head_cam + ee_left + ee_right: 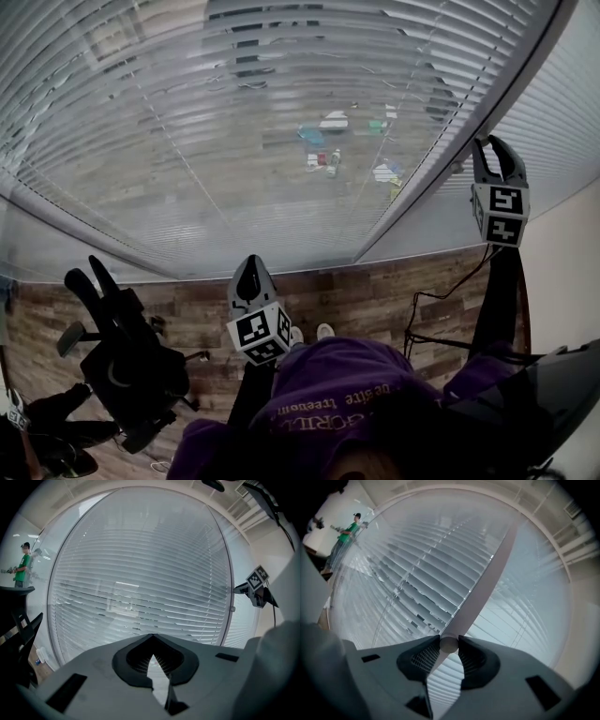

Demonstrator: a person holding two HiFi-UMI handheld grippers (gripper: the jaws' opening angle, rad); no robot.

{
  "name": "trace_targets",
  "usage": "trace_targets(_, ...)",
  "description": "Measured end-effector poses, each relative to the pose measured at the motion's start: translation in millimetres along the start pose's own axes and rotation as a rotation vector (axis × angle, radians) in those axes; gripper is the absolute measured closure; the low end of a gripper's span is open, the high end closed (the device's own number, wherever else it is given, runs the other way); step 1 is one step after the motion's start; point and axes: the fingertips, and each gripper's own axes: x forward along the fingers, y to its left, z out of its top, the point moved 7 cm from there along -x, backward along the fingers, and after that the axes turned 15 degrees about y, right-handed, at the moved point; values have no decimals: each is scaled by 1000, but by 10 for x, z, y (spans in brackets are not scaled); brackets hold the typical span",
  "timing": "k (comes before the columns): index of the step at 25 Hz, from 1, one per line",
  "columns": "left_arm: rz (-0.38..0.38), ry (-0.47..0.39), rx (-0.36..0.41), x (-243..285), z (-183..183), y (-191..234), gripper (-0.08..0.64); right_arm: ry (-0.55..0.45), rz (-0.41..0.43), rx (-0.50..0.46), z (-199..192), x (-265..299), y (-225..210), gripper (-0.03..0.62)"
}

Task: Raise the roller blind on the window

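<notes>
Head view: the blind [234, 122] hangs fully down over the far window. The left gripper [251, 270] is low at centre, and the right gripper [494, 148] is raised at the right beside the window post [441, 155].
Left gripper view: jaws pressed together, nothing between them.
Right gripper view: jaws pinch a small round knob [449, 645].

The blind [281, 141] hangs ahead at twelve o'clock. At two, my right gripper [495, 142] has a knob [449, 644] between its jaws, by the frame post [441, 159]. My left gripper [251, 267] sits at six, and a chair [122, 366] stands on the floor [375, 291] at eight.
</notes>
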Motion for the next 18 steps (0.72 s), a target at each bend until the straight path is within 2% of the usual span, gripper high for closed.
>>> trace_targets(6,1,1,-4,-3,-14,11,558,-7,132,419,-64,24,-72,469)
trace_targets(14,0,-1,-2,-19,-5,-3,558,-73,466,1090,-182,52,-230,469)
trace_targets(16,1,-1,-3,-22,-7,0,558,-82,507,1156,-199,68,-239,469)
trace_targets(18,2,-2,-5,-33,-17,-1,558,-81,490,1133,-197,62,-234,469)
